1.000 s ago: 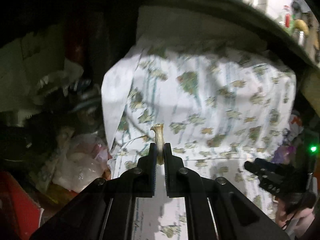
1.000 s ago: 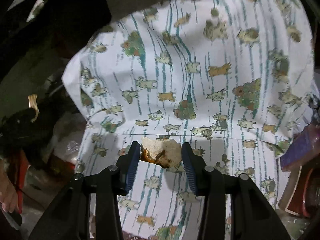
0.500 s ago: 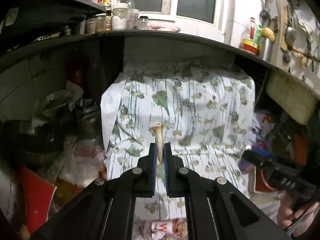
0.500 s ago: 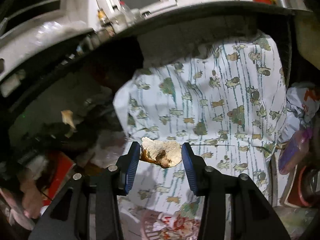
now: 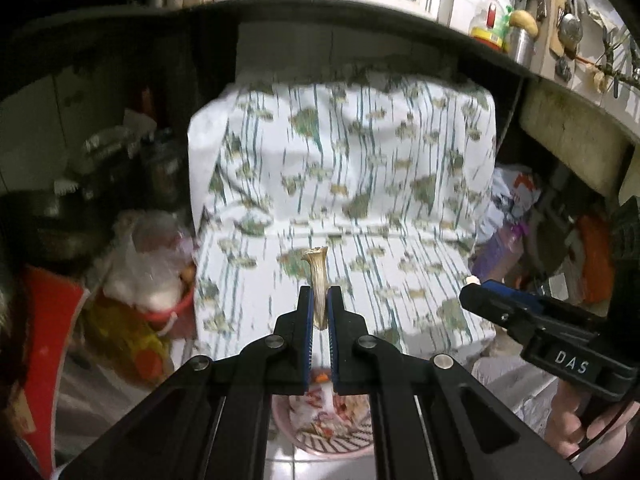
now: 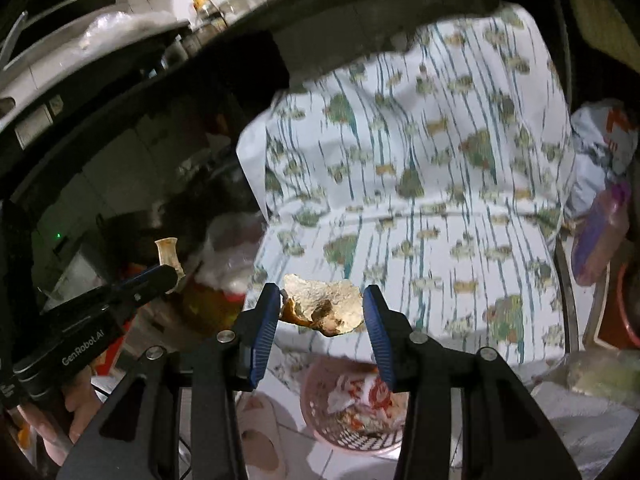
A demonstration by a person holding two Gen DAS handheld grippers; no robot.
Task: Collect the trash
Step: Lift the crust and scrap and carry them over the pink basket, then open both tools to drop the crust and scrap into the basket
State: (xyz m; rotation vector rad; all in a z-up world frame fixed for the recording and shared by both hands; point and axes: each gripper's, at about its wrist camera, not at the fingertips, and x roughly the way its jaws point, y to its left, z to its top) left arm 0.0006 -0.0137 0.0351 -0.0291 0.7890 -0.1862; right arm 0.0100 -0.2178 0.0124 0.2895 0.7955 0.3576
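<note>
My left gripper (image 5: 319,312) is shut on a thin beige peel strip (image 5: 317,276) that sticks up between its fingers; it also shows in the right wrist view (image 6: 169,258). My right gripper (image 6: 322,318) is shut on a pale, curled fruit peel (image 6: 326,307). A pink waste basket (image 6: 316,428) with wrappers stands on the tiled floor below both grippers; in the left wrist view its rim (image 5: 320,446) shows under my fingers. The right gripper shows at the right of the left wrist view (image 5: 476,294).
A unit draped in a patterned cloth (image 5: 344,184) stands under the dark counter (image 5: 360,12). Plastic bags and a red bucket (image 5: 160,304) sit to its left, purple bags (image 5: 504,248) to its right. Bottles stand on the counter (image 5: 488,20).
Both grippers have pulled back and up from the cloth, each still holding its peel. The pink basket has come into view below them.
</note>
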